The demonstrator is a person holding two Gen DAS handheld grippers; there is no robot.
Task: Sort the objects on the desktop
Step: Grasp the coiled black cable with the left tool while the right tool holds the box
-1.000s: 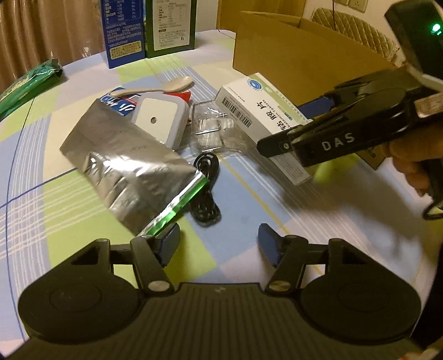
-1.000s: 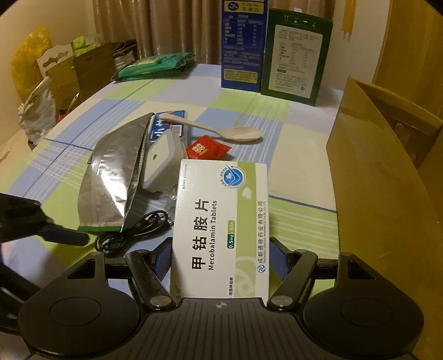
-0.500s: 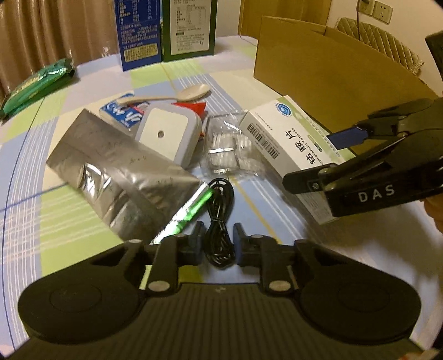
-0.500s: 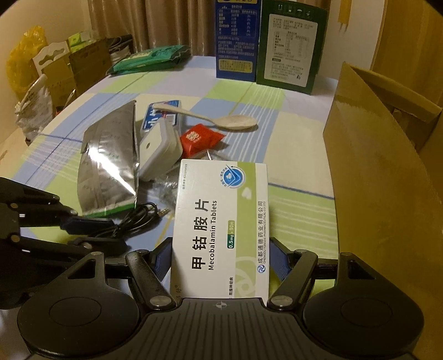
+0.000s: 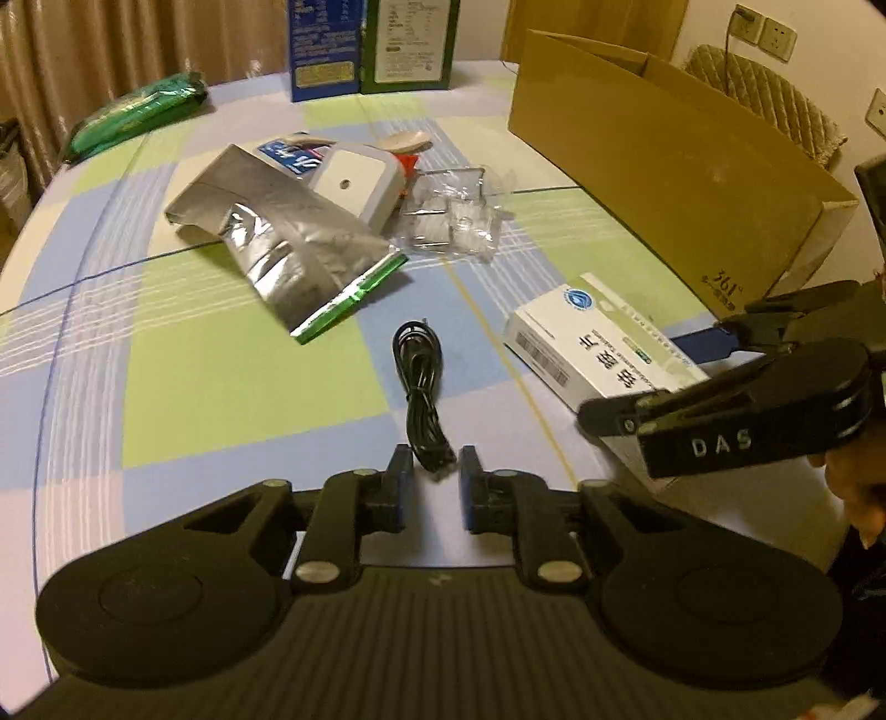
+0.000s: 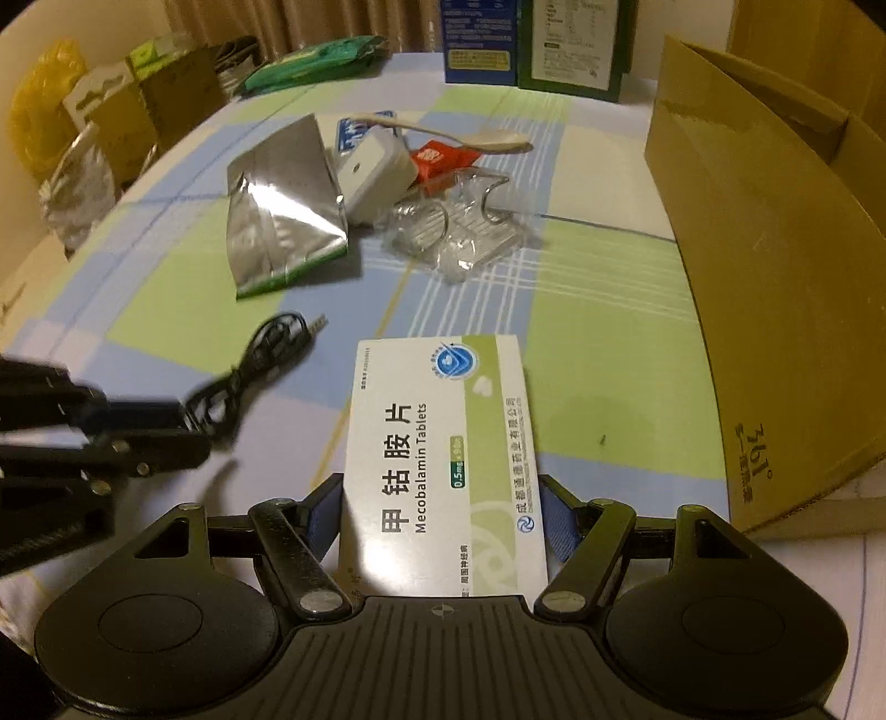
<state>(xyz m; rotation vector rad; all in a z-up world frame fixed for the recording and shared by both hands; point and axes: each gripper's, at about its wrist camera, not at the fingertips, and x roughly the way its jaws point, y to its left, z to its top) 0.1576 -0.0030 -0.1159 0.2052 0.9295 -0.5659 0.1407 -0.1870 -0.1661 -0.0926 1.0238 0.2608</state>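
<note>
My left gripper [image 5: 433, 476] is shut on the near end of a coiled black cable [image 5: 421, 387], which it has dragged clear of the pile; the cable also shows in the right wrist view [image 6: 260, 360]. My right gripper [image 6: 443, 515] is shut on a white and green tablet box [image 6: 443, 437], held low over the table; the box also shows in the left wrist view [image 5: 598, 354]. A silver foil pouch [image 5: 277, 243], a white square device [image 5: 357, 183], a clear plastic packet [image 5: 454, 216], a red sachet [image 6: 443, 158] and a spoon [image 6: 443, 133] lie in a pile further back.
An open cardboard box [image 5: 664, 155] stands at the right, close to the tablet box. Two tall cartons [image 5: 376, 44], blue and green, stand at the table's far edge. A green packet [image 5: 138, 116] lies far left. The chequered tablecloth [image 5: 221, 387] covers the table.
My left gripper shut on the black cable and pulled it back towards me, away from the foil pouch. My right gripper drew the tablet box back from the pile.
</note>
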